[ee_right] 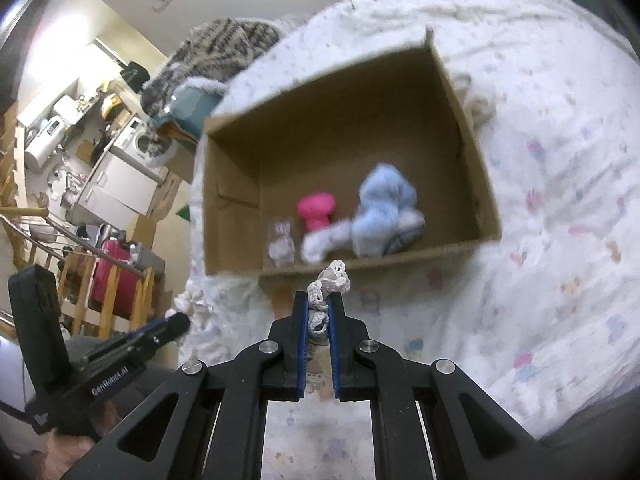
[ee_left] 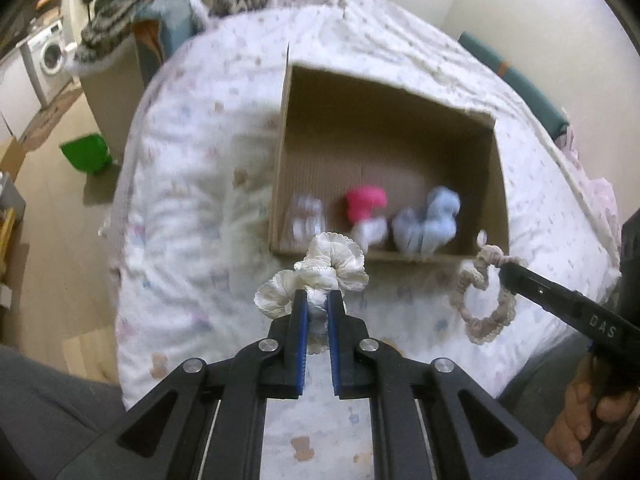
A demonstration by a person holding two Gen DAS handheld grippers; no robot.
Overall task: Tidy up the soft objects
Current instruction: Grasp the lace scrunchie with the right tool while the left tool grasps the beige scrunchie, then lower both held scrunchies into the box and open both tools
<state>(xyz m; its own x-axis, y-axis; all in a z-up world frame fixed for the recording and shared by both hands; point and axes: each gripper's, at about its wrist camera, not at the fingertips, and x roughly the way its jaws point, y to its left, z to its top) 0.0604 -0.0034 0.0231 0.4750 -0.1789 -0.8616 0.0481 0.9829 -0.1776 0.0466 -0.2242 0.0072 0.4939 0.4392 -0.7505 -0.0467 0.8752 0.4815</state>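
Both your grippers are clenched, left gripper (ee_left: pixel 317 300) on the white scrunchie (ee_left: pixel 320 268), right gripper (ee_right: pixel 319 302) on the beige scrunchie (ee_right: pixel 330 280), and the cardboard box (ee_left: pixel 288 120) opens at twelve o'clock, just ahead of both.

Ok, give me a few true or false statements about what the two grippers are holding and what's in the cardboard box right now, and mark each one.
1. The left gripper is shut on a white ruffled fabric scrunchie. True.
2. The right gripper is open and holds nothing. False: it is shut on a beige lace scrunchie.
3. The open brown cardboard box on the white printed quilt already holds a bright pink soft item and a fluffy light blue soft item. True.
4. The white ruffled fabric scrunchie already lies inside the box. False: it is held outside the box, before its near wall.
5. The box stands on bare wooden floor. False: it rests on the quilt.
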